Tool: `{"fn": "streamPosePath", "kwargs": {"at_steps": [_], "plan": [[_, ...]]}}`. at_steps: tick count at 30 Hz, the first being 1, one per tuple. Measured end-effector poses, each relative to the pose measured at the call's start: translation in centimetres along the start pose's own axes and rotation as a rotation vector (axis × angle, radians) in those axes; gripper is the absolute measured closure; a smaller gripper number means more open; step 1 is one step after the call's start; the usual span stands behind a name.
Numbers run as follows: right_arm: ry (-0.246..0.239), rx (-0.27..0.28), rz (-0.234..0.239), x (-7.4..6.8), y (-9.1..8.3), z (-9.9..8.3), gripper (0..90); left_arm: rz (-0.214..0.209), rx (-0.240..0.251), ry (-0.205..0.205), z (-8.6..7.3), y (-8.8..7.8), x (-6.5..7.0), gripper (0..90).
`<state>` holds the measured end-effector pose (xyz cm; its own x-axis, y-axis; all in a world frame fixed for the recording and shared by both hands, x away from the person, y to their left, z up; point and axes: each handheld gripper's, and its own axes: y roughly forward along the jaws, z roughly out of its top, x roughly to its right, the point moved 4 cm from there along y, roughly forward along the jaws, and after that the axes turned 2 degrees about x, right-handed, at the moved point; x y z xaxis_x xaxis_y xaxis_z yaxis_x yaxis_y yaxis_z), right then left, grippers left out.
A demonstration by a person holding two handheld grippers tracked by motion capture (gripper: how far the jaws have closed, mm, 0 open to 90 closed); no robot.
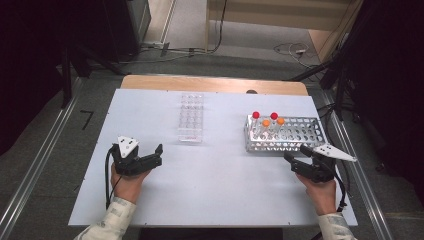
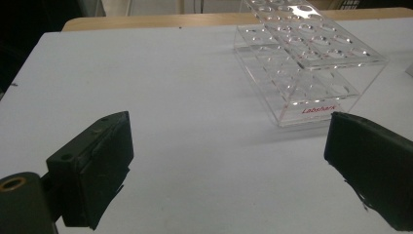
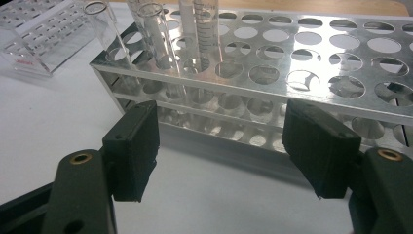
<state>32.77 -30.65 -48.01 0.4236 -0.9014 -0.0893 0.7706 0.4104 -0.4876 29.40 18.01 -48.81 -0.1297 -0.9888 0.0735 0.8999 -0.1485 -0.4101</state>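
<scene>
Right gripper [image 3: 219,151] jaws apart, nothing between, just short of the metal tube rack [image 1: 285,134] holding four capped tubes [image 1: 267,121], probably not touching. Left gripper [image 2: 229,165] jaws wide apart, empty, near clear acrylic rack [image 2: 307,63].

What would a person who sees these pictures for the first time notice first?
Most likely the red and orange caps of the tubes, which stand in the left end of the metal rack on the right side of the white table. Next, the clear plastic rack near the table's middle, which holds nothing. Lastly, the two black tools near the front edge: the left tool and the right tool, both open with nothing between the jaws.
</scene>
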Motion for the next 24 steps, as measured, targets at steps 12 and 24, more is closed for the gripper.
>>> {"fn": "streamPosePath", "kwargs": {"at_steps": [12,24], "plan": [[-0.030,0.029,0.019,-0.9,0.6,0.7,35.1,0.000,0.007,0.010,0.0,0.0,0.3,4.1],[-0.046,0.045,0.025,-1.9,1.3,1.4,36.9,-0.002,0.014,0.010,0.1,0.1,0.4,4.1]]}}
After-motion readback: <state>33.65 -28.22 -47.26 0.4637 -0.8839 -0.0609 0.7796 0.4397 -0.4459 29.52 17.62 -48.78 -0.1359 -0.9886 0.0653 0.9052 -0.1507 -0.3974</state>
